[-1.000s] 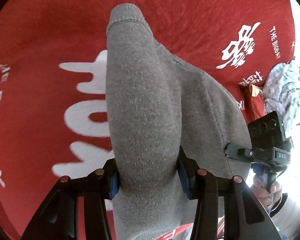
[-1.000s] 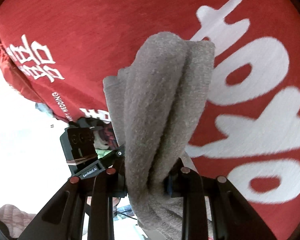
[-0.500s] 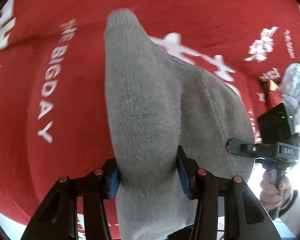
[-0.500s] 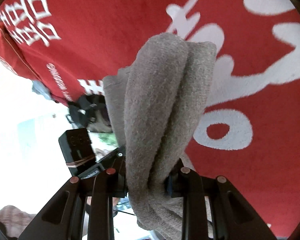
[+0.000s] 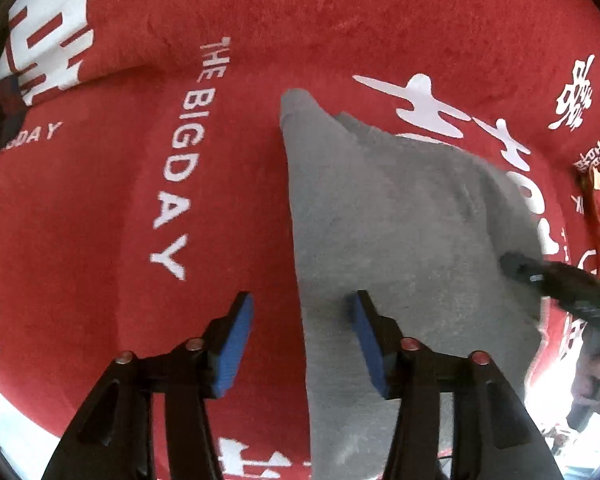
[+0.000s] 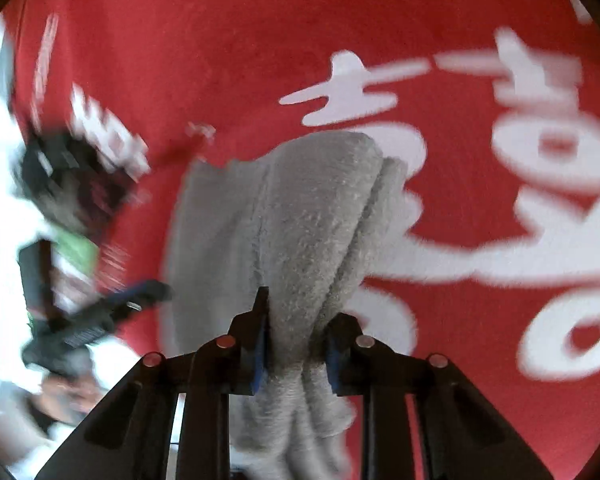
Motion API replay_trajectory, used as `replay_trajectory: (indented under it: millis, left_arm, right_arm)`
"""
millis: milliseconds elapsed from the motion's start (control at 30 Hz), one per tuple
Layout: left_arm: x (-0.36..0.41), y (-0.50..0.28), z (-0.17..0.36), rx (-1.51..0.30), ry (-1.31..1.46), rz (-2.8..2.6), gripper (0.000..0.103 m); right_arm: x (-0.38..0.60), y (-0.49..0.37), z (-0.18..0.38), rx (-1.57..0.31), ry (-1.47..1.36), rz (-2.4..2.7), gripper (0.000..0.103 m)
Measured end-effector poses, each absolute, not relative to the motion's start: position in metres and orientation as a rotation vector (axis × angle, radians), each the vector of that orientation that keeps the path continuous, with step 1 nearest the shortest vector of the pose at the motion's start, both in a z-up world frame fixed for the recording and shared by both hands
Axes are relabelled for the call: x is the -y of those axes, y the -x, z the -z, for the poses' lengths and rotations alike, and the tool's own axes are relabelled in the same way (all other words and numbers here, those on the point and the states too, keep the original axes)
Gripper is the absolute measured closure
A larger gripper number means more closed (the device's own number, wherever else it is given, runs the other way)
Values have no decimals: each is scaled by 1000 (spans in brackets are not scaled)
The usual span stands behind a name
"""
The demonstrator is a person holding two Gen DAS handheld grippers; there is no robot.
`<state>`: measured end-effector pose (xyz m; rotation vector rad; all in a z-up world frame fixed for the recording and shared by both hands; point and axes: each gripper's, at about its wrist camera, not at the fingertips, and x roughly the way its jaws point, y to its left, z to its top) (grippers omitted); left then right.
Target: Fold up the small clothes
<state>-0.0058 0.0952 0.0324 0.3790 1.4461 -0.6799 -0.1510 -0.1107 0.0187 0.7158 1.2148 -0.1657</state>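
grey garment point(image 6: 312, 216) between downward-pointing right gripper point(image 6: 294, 344) jaws

A red cloth point(image 5: 340, 28) with white lettering, "THE BIG DAY" among it, covers the tabletop, wrinkled at the upper left. A grey garment point(image 5: 400, 240) lies on it, spread flat in the left wrist view, its right end bunched.
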Motion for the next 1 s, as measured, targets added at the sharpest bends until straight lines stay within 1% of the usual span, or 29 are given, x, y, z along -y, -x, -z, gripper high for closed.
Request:
replay_trajectory:
  millis: [33, 67, 100, 133, 267, 300, 333, 400, 433, 533, 633, 767, 867, 933, 1000]
  left_arm:
    - [-94, 6, -32, -1445, -375, 674, 41]
    - [-95, 7, -34, -1441, -380, 667, 41]
    - [-97, 7, -37, -1433, -388, 662, 41]
    - [-99, 7, -41, -1418, -401, 657, 41]
    - [-110, 6, -52, -1383, -455, 635, 41]
    - [-113, 6, -56, -1382, -453, 639, 41]
    - [-114, 6, -60, -1382, -445, 644, 41]
    - [-114, 11, -70, -1378, -439, 678, 48]
    - [-114, 14, -73, -1378, -441, 692, 53]
    - [-105, 29, -81, -1378, -435, 765, 53]
    - [-94, 43, -77, -1402, -434, 813, 53]
    - [-88, 56, -52, -1453, -446, 805, 53]
    - [-93, 57, -38, -1469, -452, 772, 53]
    - [-97, 55, -36, -1487, -430, 770, 52]
    - [-96, 55, -36, -1491, -434, 769, 52]
  right_arm:
    - [112, 153, -7, -1255, -675, 198, 70]
    - [117, 163, 2, -1267, -677, 222, 66]
    - [122, 169, 4, -1252, -705, 245, 56]
    - [128, 176, 2, -1240, -735, 282, 55]
    - [143, 206, -10, -1236, -816, 404, 56]
    - [145, 212, -14, -1233, -832, 416, 64]
    - [143, 218, -20, -1230, -842, 421, 78]
    - [139, 225, -31, -1218, -856, 411, 83]
    - [134, 230, -40, -1198, -872, 389, 87]
    - [114, 231, -59, -1162, -891, 325, 87]
    - [88, 221, -67, -1170, -872, 266, 87]
    - [65, 207, -59, -1222, -797, 244, 87]
    - [63, 209, -40, -1274, -791, 270, 88]
    - [67, 215, -25, -1300, -798, 297, 99]
    - [69, 219, -15, -1297, -803, 300, 103]
